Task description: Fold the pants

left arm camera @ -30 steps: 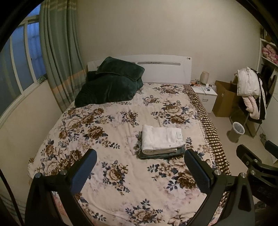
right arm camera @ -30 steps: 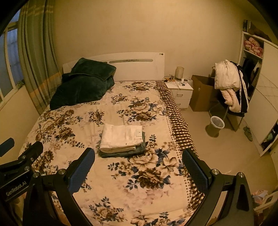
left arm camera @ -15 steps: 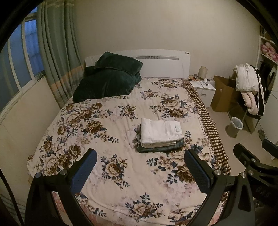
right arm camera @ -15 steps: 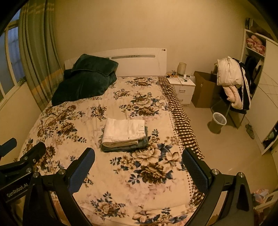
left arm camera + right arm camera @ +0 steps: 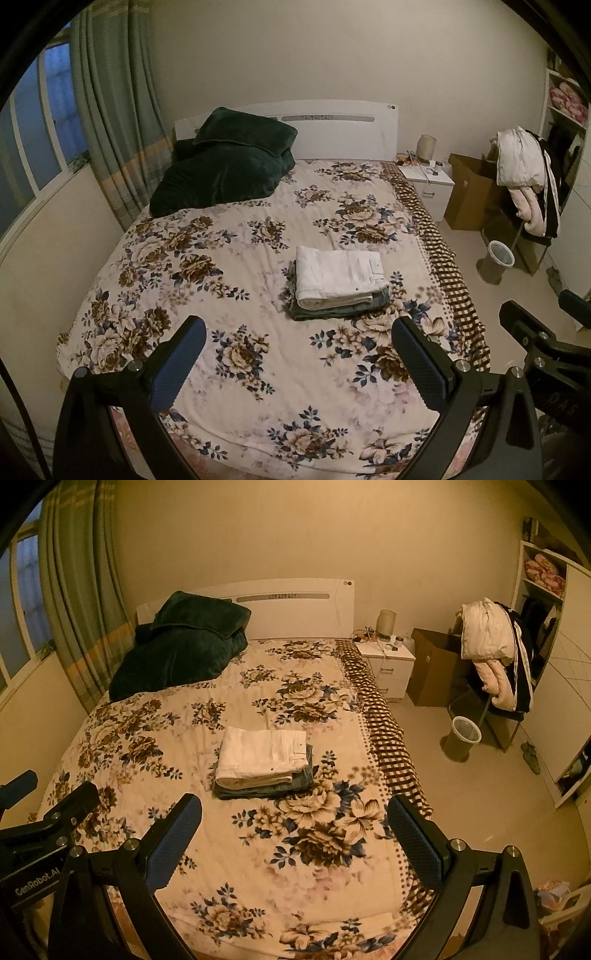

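Folded white pants (image 5: 340, 271) lie on top of folded blue jeans (image 5: 340, 308) in a neat stack on the floral bedspread (image 5: 236, 295). The stack shows in the right wrist view too, white pants (image 5: 262, 757) over jeans (image 5: 266, 788). My left gripper (image 5: 299, 354) is open and empty, held well back above the foot of the bed. My right gripper (image 5: 293, 834) is open and empty, also far from the stack. The right gripper's body shows at the right edge of the left wrist view (image 5: 535, 343), and the left gripper's body at the left edge of the right wrist view (image 5: 48, 827).
Dark green pillows (image 5: 225, 170) lie at the headboard. Right of the bed stand a white nightstand (image 5: 430, 184), a cardboard box (image 5: 469, 192), a chair with coats (image 5: 524, 184) and a bin (image 5: 496, 260). A curtain and window are on the left (image 5: 110, 122).
Both grippers have pulled back and up from the bed, so the stack looks smaller and farther. Both stay open. The stack has not moved.
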Motion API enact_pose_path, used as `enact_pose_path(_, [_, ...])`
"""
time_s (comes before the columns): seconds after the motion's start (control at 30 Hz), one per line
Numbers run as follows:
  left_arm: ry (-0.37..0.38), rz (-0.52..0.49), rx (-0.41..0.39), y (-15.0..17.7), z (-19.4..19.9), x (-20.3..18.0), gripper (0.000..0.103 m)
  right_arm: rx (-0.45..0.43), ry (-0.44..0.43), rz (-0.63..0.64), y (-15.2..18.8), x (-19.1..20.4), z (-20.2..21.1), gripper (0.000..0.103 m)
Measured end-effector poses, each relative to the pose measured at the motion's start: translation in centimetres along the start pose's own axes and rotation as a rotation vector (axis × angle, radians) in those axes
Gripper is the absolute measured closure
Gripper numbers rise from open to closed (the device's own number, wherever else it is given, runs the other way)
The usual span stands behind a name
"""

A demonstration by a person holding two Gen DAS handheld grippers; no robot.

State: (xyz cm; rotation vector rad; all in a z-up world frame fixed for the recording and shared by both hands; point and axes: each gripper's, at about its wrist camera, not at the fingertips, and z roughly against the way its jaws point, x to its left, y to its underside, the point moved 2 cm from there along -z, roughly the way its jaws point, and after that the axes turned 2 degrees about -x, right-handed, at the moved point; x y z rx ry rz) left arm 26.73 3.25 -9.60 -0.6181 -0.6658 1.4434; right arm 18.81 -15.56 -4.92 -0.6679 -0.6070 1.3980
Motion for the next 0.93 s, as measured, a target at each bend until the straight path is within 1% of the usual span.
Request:
enact_pose_path(0.27, [0.007, -0.008, 0.006, 0.67, -0.09, 0.1, 0.0, 0.001, -0.001, -0.002, -0.11, -0.18, -0.12, 0.001])
enact_pose_path(0.6, [0.007, -0.007, 0.006, 0.57, -0.18, 0.05, 0.0, 0.001, -0.002, -0.002, -0.23, -0.25, -0.14, 0.001])
enact_pose_path(0.93, [0.011, -0.009, -0.01, 0.69, -0.21, 0.12, 0.0, -0.001, -0.003, -0.002, -0.03, -0.39, -0.08, 0.001])
